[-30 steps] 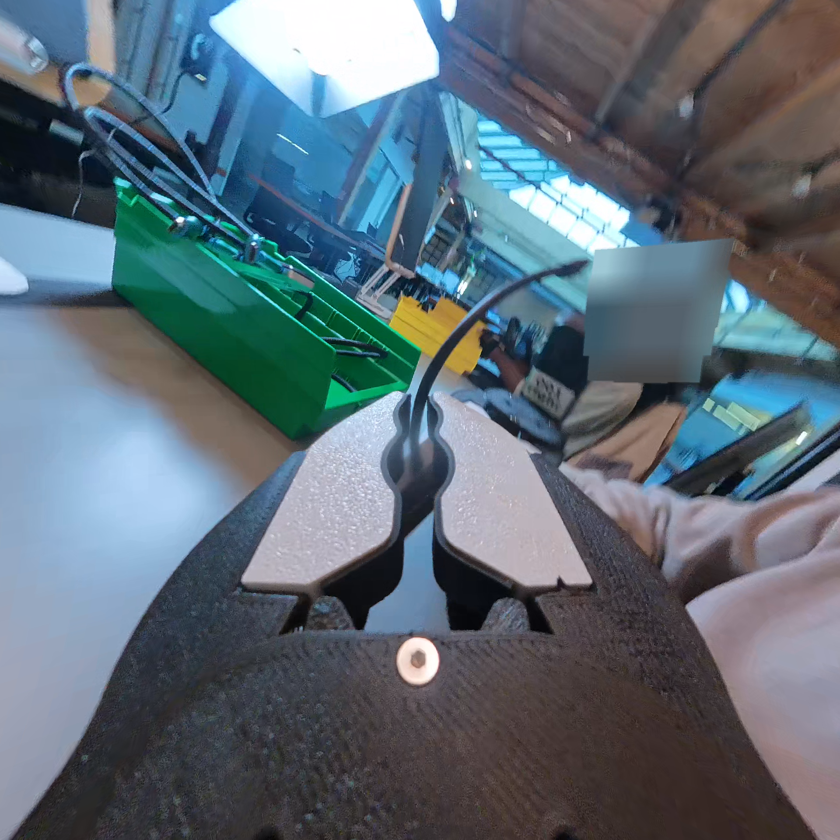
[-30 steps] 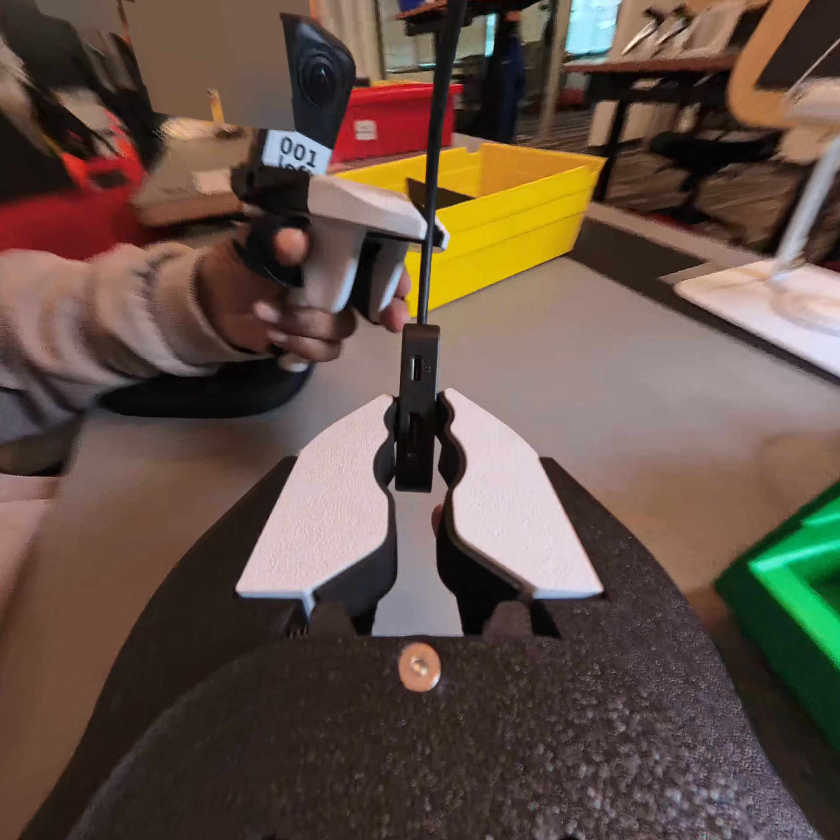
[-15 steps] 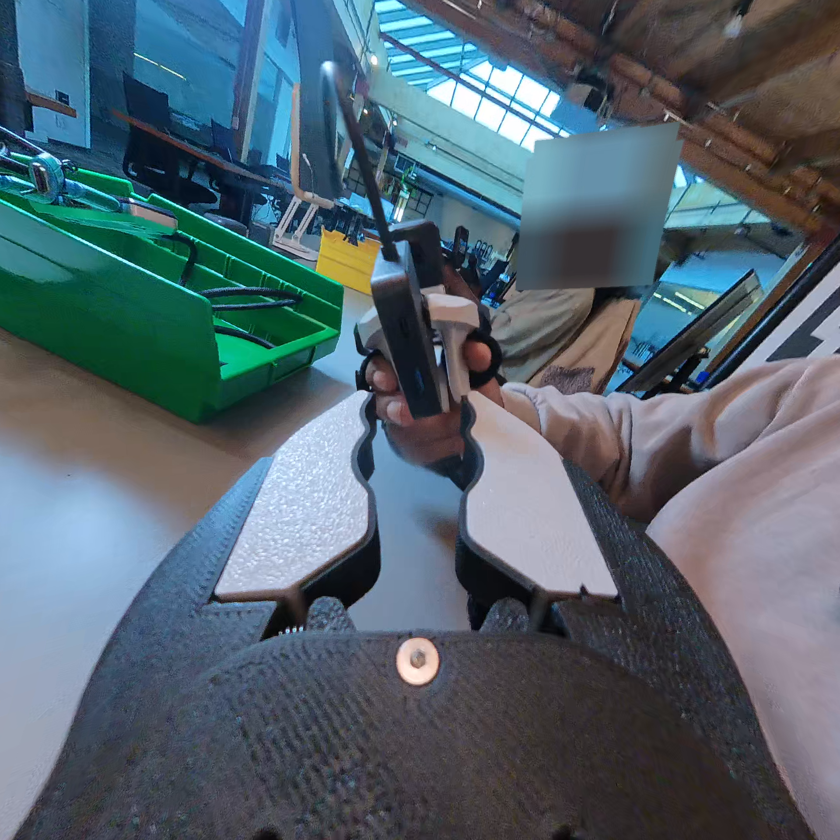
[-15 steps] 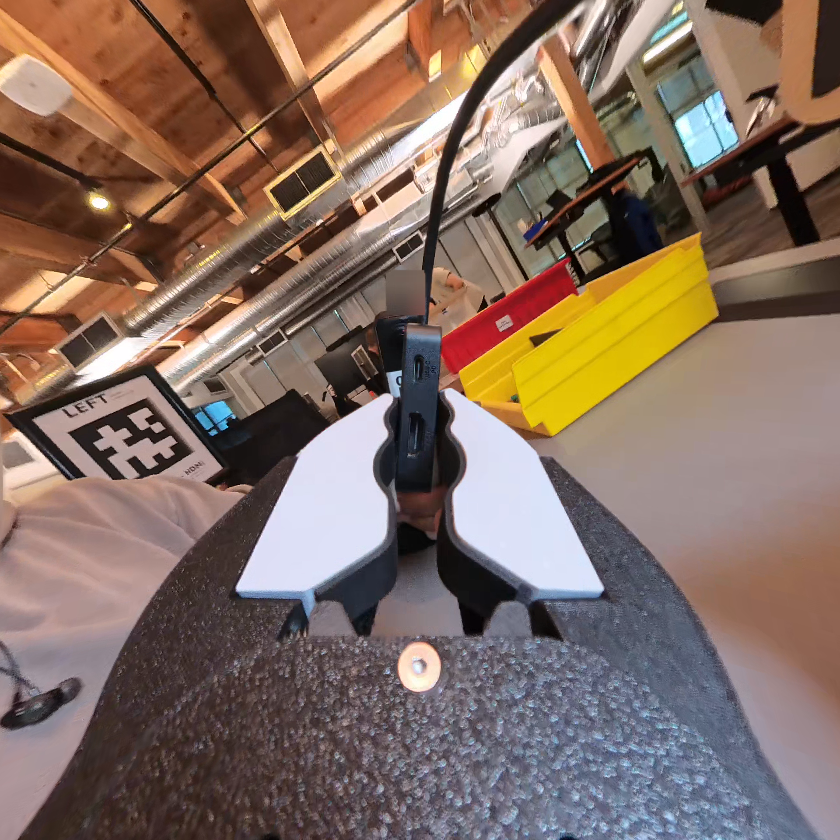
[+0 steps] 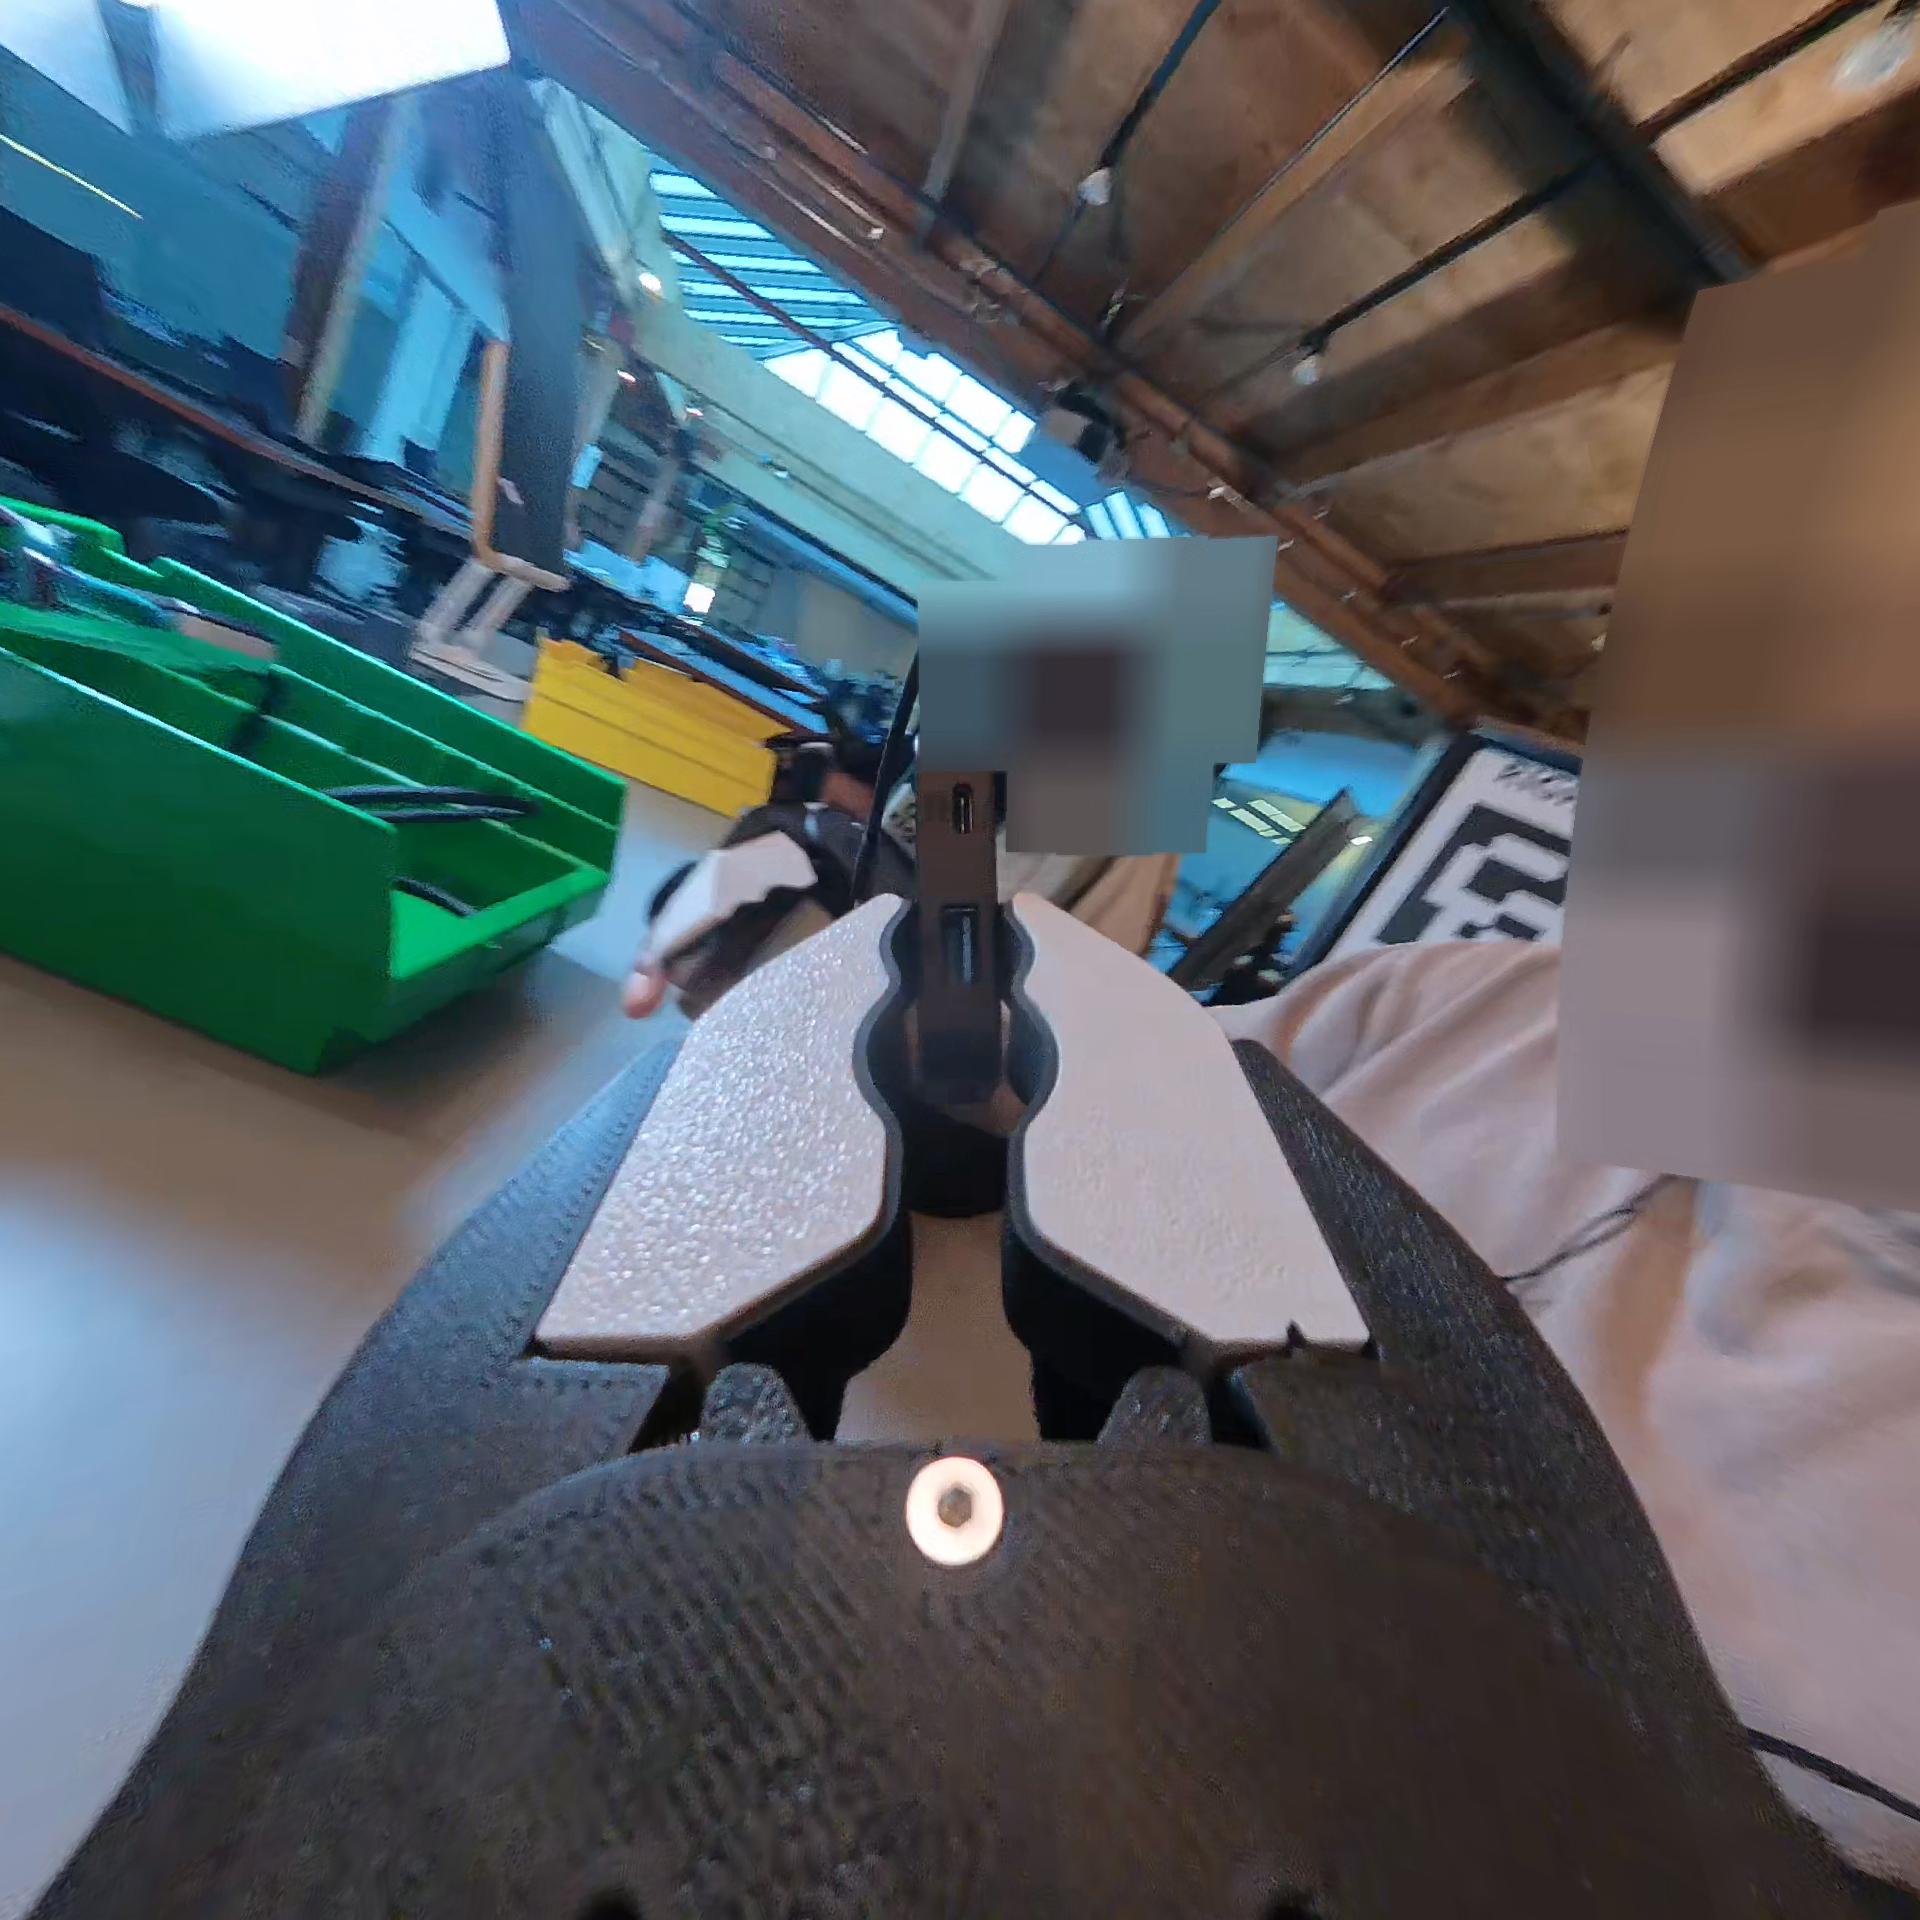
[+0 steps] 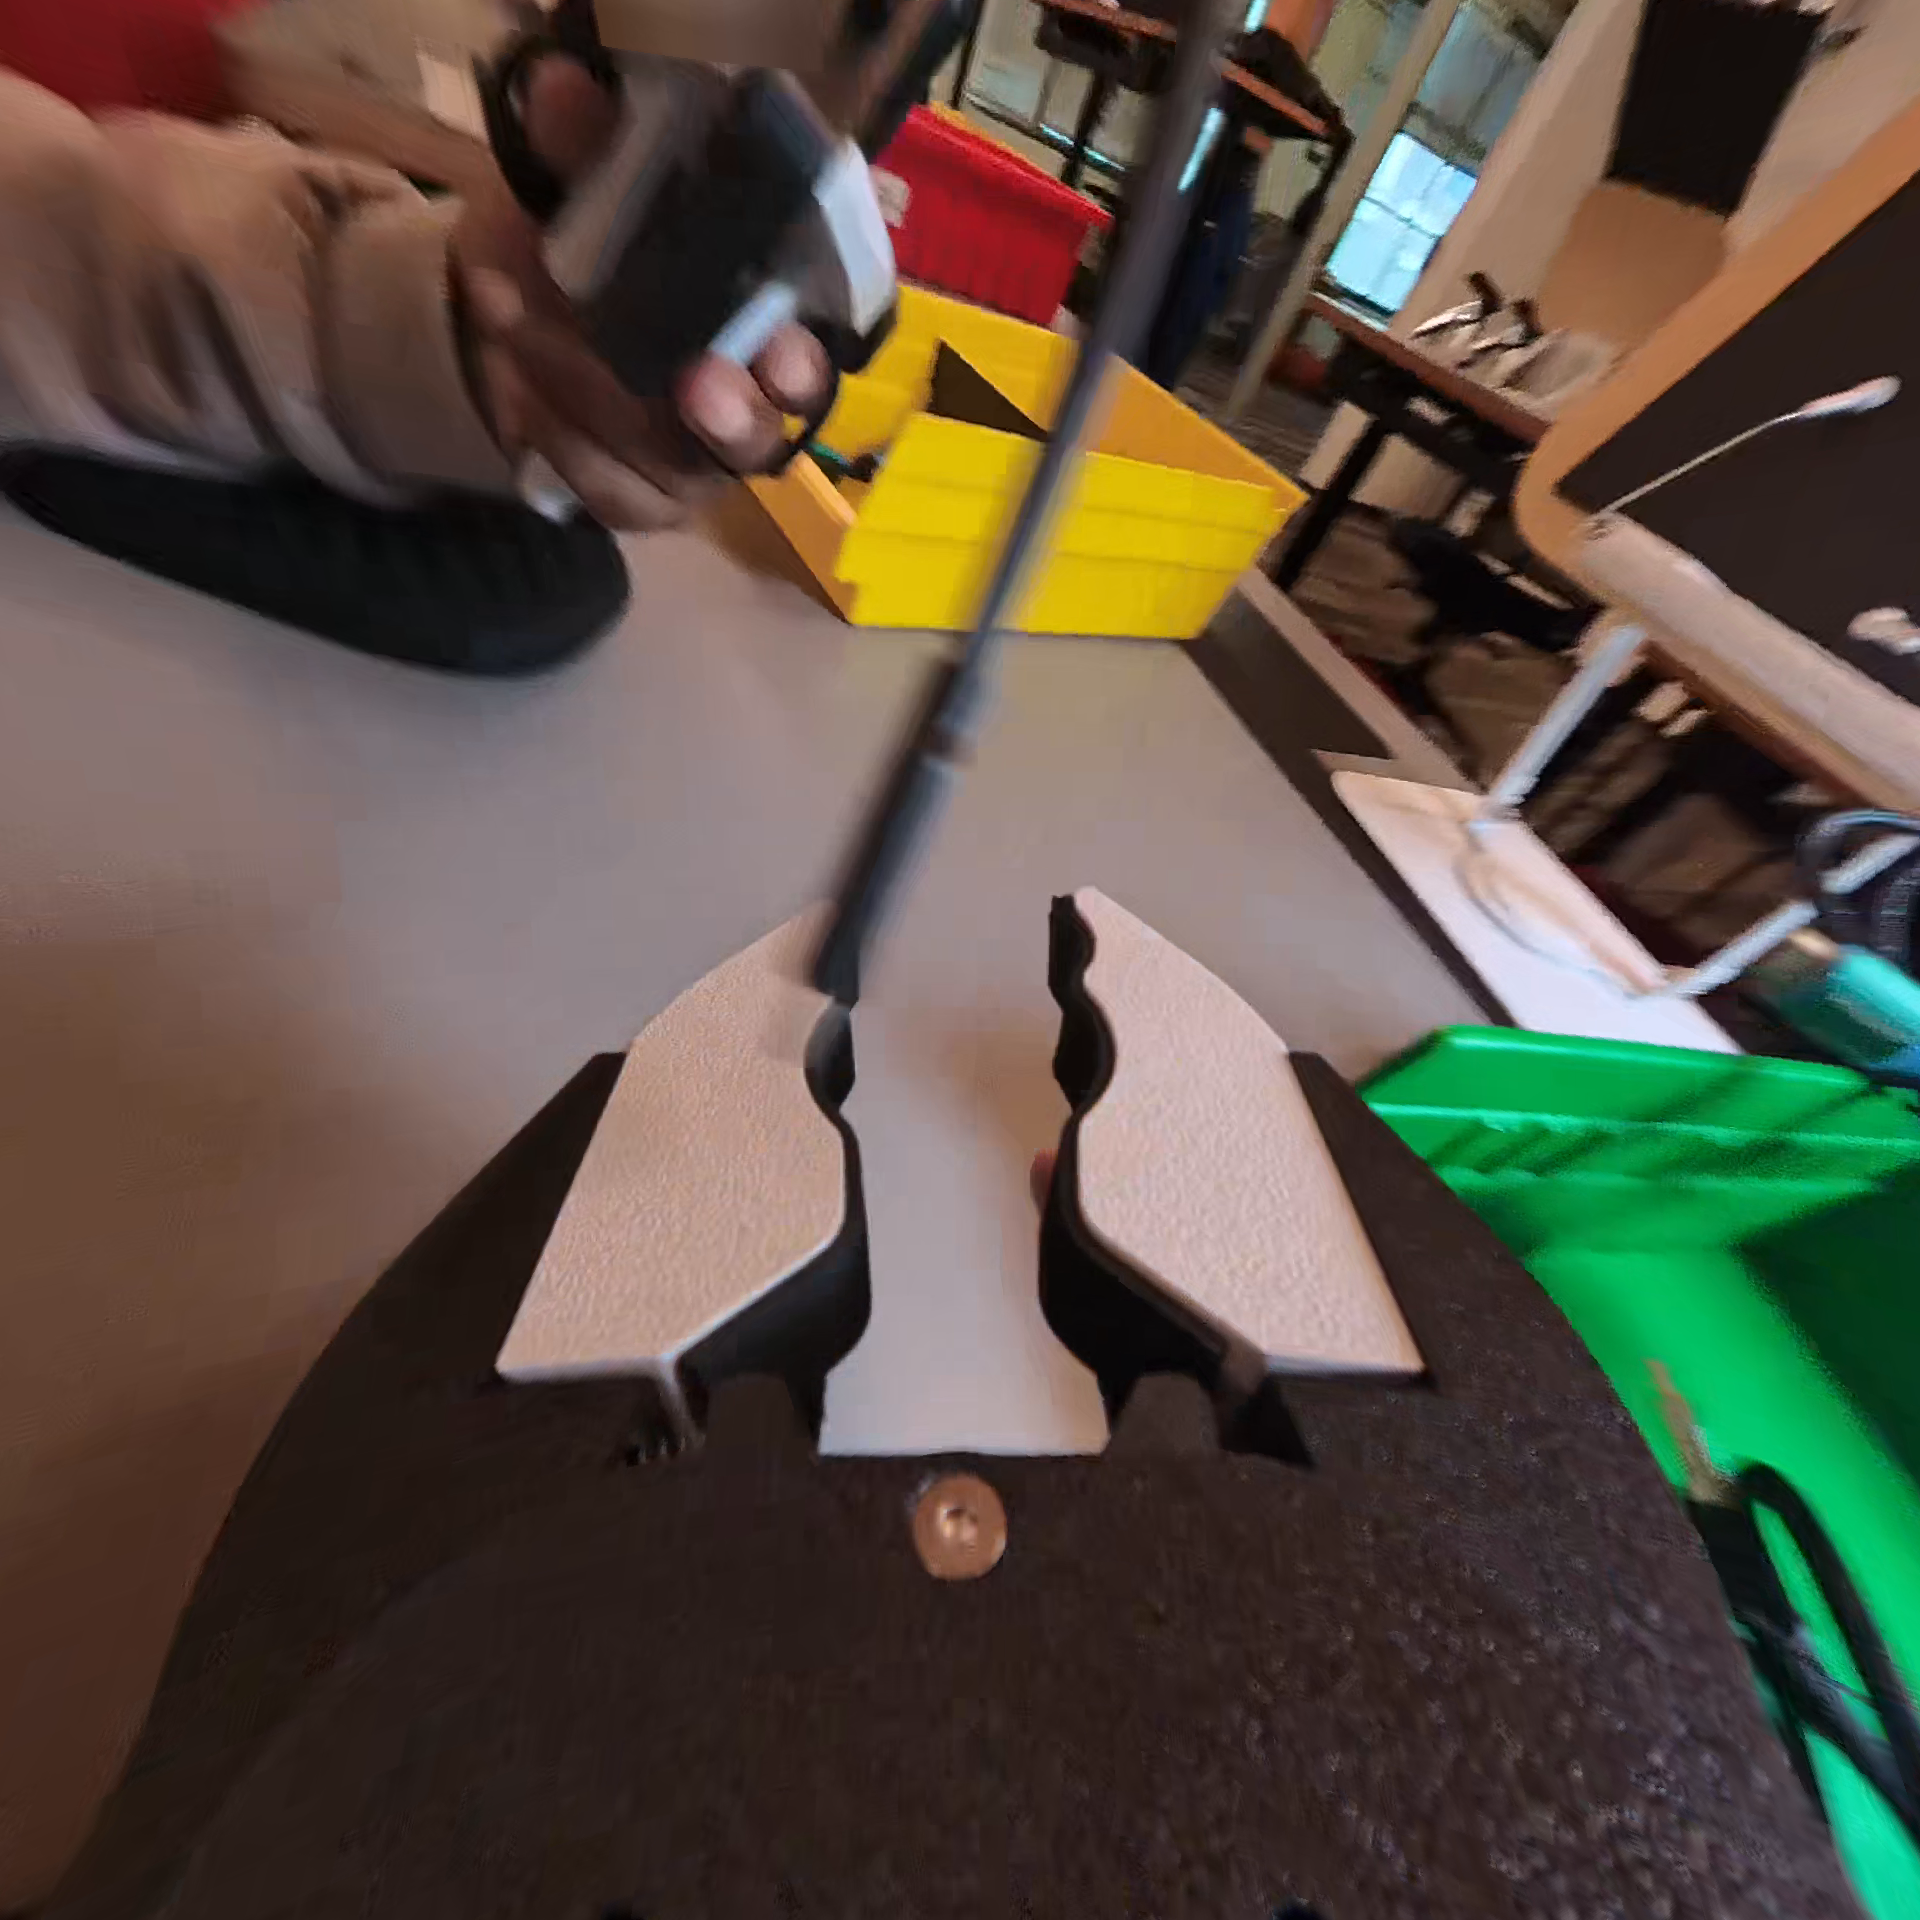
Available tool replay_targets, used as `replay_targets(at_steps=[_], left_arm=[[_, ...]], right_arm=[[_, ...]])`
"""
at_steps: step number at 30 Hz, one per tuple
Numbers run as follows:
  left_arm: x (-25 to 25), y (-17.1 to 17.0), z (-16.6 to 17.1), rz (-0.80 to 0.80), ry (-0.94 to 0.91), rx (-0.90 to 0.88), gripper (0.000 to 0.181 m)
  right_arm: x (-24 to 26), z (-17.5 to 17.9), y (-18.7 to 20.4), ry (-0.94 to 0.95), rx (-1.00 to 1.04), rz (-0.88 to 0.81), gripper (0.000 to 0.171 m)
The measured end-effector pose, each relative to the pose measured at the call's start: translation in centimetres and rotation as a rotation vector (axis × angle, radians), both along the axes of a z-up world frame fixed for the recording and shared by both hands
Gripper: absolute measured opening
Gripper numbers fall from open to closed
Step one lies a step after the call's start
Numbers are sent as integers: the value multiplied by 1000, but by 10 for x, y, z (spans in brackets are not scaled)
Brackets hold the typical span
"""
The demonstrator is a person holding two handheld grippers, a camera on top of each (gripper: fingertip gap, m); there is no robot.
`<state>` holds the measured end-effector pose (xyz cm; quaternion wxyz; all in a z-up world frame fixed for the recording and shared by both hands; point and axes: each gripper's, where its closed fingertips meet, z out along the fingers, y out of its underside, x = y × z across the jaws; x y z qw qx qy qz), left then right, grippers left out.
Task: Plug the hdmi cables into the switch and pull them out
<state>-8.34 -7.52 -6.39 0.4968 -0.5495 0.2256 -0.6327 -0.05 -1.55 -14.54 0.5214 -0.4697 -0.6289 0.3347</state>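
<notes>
Left gripper (image 5: 954, 925) was clamped on the switch (image 5: 956, 940), a slim dark box standing upright at frame centre in the left wrist view. 2 small ports showed on its facing edge, 1 between the fingertips and 1 above them. The top of the switch was hidden by a blur patch. A thin black cable (image 5: 883, 790) ran up beside it on the left. The other gripper, held in a hand, showed blurred just left of the switch. A green bin (image 5: 249, 862) sat at left on the table (image 5: 187, 1195), with a yellow bin (image 5: 655, 727) farther back.

In the right wrist view the right gripper (image 6: 951, 935) had its jaws well apart and gripped nothing. The dark, motion-blurred switch (image 6: 883, 862) with its cable (image 6: 1049, 416) slanted from top centre down to the left fingertip (image 6: 790, 987); whether it touched the pad I could not tell. Upper left, a hand (image 6: 582, 343) held the left gripper (image 6: 717, 239), heavily blurred; its jaws could not be read from this view. A yellow bin (image 6: 1049, 520) sat centre-upper, a red bin (image 6: 977, 218) behind it, and a green bin (image 6: 1683, 1174) at right on the grey table (image 6: 312, 831).
</notes>
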Motion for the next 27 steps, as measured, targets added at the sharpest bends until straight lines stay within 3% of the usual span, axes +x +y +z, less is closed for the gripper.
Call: replay_targets(at_steps=[4,6,9,13,19,22,23,27], left_arm=[[15,-19,0,-186,-56,-68,14],[29,-31,-5,-265,-27,-81,14],[52,-36,-30,-318,84,-191,14],[63,-32,-55,-359,127,-348,14],[63,-23,-68,-319,133,-433,14],[61,-12,-73,-247,139,-444,19],[58,-6,-71,-200,137,-410,22],[26,17,-50,54,158,-159,30]], right_arm=[[7,-4,20,-58,205,-100,39],[5,8,14,2,296,-99,40],[-3,31,-19,91,488,-34,46],[-21,25,-74,83,725,80,60],[-33,6,-91,33,1037,69,40],[-31,8,-83,16,966,46,24],[-29,10,-82,27,885,51,17],[-19,22,-62,76,494,25,14]])
